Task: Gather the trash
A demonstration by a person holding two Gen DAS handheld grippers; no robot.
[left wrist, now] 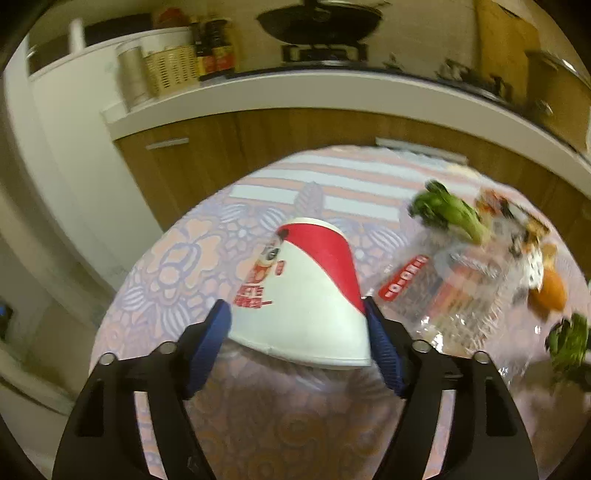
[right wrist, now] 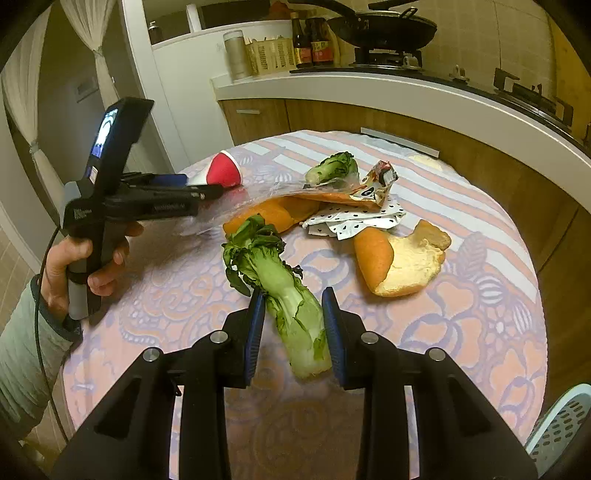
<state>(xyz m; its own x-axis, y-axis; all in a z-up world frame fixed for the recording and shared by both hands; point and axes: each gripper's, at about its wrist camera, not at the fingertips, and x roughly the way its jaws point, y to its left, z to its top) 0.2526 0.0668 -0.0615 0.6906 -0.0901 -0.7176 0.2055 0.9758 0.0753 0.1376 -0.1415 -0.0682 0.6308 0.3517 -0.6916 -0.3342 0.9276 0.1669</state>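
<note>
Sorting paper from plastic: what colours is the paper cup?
White with a red band and red print, clearest in the left wrist view: paper cup.

We are in a home kitchen. Behind the table (right wrist: 480,295) with its flowered, striped cloth runs a white counter (right wrist: 406,92) over wood-fronted cabinets (right wrist: 258,118) with metal handles. On the counter we see a gas stove (right wrist: 388,59) carrying a black wok (right wrist: 384,29), dark sauce bottles (right wrist: 314,44), a woven basket (right wrist: 269,55) and a steel canister (right wrist: 236,55). The wall behind the stove is tiled. At the left we see a tied-back curtain (right wrist: 96,44). Food scraps lie on the table: greens (right wrist: 280,280), orange peel (right wrist: 402,262) and wrappers (right wrist: 354,221).
</note>
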